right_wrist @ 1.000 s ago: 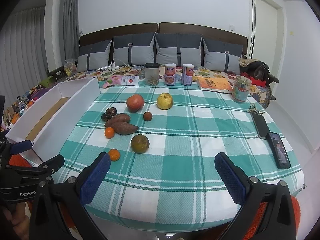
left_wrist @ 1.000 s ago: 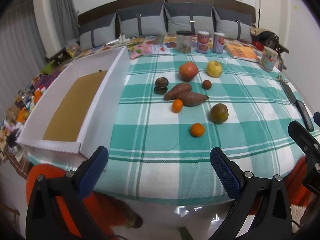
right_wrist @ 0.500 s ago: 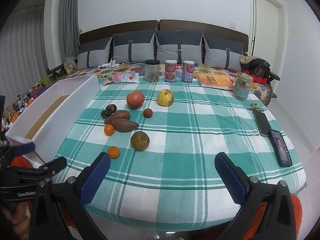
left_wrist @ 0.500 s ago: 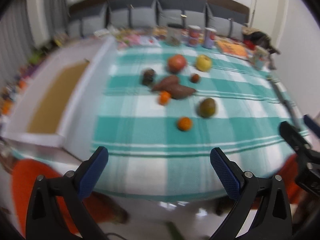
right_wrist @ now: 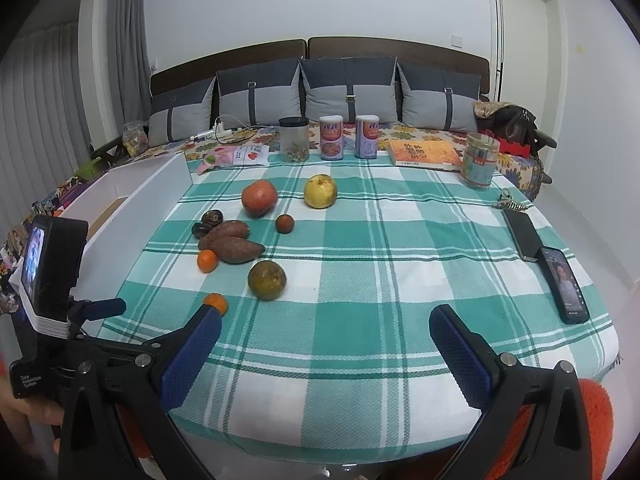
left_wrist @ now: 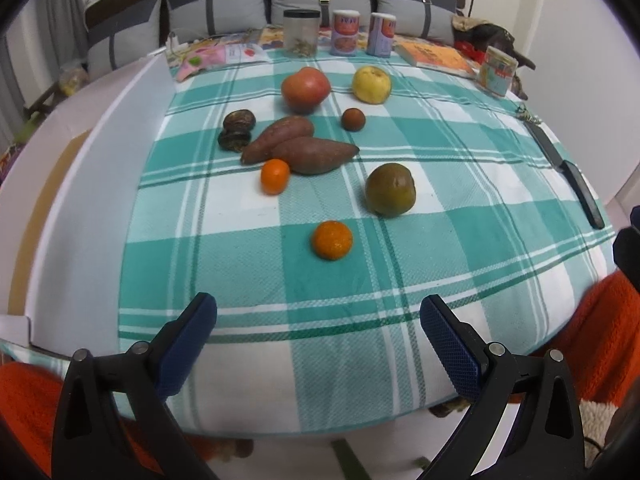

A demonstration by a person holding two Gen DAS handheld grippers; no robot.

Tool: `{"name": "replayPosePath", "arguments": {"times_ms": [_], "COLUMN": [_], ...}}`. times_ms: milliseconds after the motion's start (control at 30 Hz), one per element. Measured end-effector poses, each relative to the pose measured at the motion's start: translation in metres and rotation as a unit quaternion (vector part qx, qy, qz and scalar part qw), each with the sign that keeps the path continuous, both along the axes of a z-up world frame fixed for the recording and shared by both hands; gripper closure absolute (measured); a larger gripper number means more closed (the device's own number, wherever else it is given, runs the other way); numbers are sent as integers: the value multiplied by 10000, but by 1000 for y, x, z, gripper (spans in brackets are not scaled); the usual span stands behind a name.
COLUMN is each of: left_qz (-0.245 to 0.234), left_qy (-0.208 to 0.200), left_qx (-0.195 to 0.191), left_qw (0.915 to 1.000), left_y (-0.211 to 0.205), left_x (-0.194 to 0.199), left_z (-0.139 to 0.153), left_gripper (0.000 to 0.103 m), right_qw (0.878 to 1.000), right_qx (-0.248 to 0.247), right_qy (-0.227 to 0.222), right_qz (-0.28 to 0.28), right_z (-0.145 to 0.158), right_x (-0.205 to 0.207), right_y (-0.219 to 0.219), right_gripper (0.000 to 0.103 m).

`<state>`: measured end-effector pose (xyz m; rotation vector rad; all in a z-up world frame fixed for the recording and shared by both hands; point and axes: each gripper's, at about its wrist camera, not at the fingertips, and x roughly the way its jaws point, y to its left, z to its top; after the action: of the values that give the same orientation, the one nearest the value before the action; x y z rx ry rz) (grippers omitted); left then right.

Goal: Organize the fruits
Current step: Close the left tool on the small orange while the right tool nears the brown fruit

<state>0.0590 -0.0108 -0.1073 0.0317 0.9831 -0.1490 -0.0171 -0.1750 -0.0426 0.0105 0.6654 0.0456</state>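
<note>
Fruits lie on a green checked tablecloth (left_wrist: 248, 264). The nearest is a small orange (left_wrist: 332, 239), also in the right wrist view (right_wrist: 216, 303). Beyond it are a green-brown round fruit (left_wrist: 390, 189), a second small orange (left_wrist: 275, 176), two sweet potatoes (left_wrist: 316, 155), two dark fruits (left_wrist: 239, 121), a small brown fruit (left_wrist: 353, 119), a red fruit (left_wrist: 305, 89) and a yellow fruit (left_wrist: 371, 84). My left gripper (left_wrist: 318, 340) is open and empty over the table's near edge. My right gripper (right_wrist: 326, 348) is open and empty, further right. The left gripper's body shows in the right wrist view (right_wrist: 56, 276).
A long white box (left_wrist: 104, 168) with a brown floor runs along the table's left side. Jars and cans (left_wrist: 344, 34), a book (left_wrist: 434, 54) and a tin (left_wrist: 498, 70) stand at the far edge. Two phones (right_wrist: 562, 284) lie at the right. Cushions line the back.
My left gripper has moved forward and closer to the table, so the fruits look larger. The right gripper has barely moved. Both stay open.
</note>
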Motion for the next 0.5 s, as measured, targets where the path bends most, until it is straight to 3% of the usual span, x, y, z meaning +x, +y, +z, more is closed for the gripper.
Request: {"name": "replayPosePath", "arguments": {"times_ms": [133, 267, 500], "left_qz": [21, 73, 109], "left_qy": [-123, -154, -21], "left_qx": [137, 189, 611], "left_qw": [9998, 9997, 9981], "left_y": [-4, -6, -10], "left_x": [3, 13, 34], "left_z": [-5, -15, -48], "left_gripper": [1, 1, 1], "right_qw": [9999, 9992, 9985], "right_qx": [15, 184, 209], "right_qy": [1, 287, 502], "right_qz": [-155, -189, -91], "right_z": [-10, -25, -38], "right_x": [10, 20, 20], "right_y": [-13, -21, -20], "right_gripper": [0, 0, 0]}}
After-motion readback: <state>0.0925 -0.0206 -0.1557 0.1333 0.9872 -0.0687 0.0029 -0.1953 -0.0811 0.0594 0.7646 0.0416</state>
